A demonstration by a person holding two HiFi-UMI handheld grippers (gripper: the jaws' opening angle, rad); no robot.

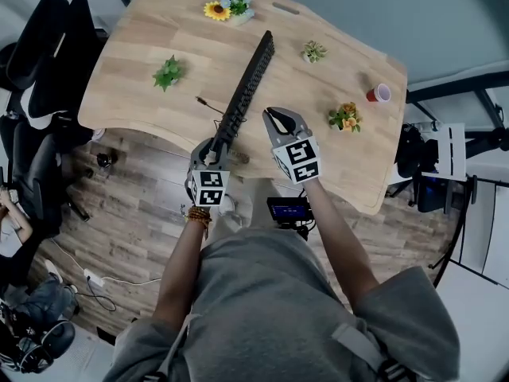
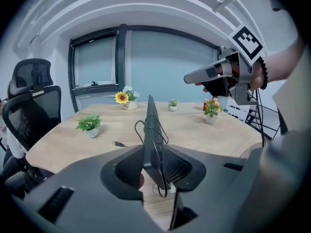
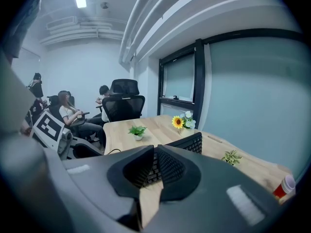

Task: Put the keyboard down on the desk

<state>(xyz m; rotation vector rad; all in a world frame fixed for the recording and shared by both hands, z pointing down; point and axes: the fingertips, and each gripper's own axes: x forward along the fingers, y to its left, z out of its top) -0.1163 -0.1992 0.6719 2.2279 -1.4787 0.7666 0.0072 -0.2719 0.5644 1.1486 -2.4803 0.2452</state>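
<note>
Your grey top (image 1: 270,309) fills the near edge of the head view, and just past it both arms reach out over the counter (image 1: 143,46). Left hand-held gripper (image 1: 215,148) is clamped on the near end of the keyboard (image 1: 246,90). In its own view the board sits edge-on between the pads, w/ the cable (image 2: 163,135) looped round it. Right hand-held gripper (image 1: 277,116) is closed tight w/ nothing in it, just beside the board on its right and not touching.

Key relation: the keyboard runs straight away from your left hand-held gripper (image 2: 154,159), long axis along the line that tool points, far end well out toward the sunflower pot (image 1: 227,8). It stands on its long edge, not flat. The right gripper view looks past the closed right hand-held gripper (image 3: 154,164) onto the keys (image 3: 192,142), so the key face is turned toward your right side.

Can't tell whether the lower edge already rests on the wood. My read: laying it keys-up means tipping the top edge away from the right hand-held gripper, i.e. a roll of the left wrist, then lowering.

Watch the loose plug (image 1: 203,100). It lies on the counter left of the board, near your left hand-held gripper, and it could end up underneath. Small green plant (image 1: 168,72) sits further left, prob. far enough off.
</note>
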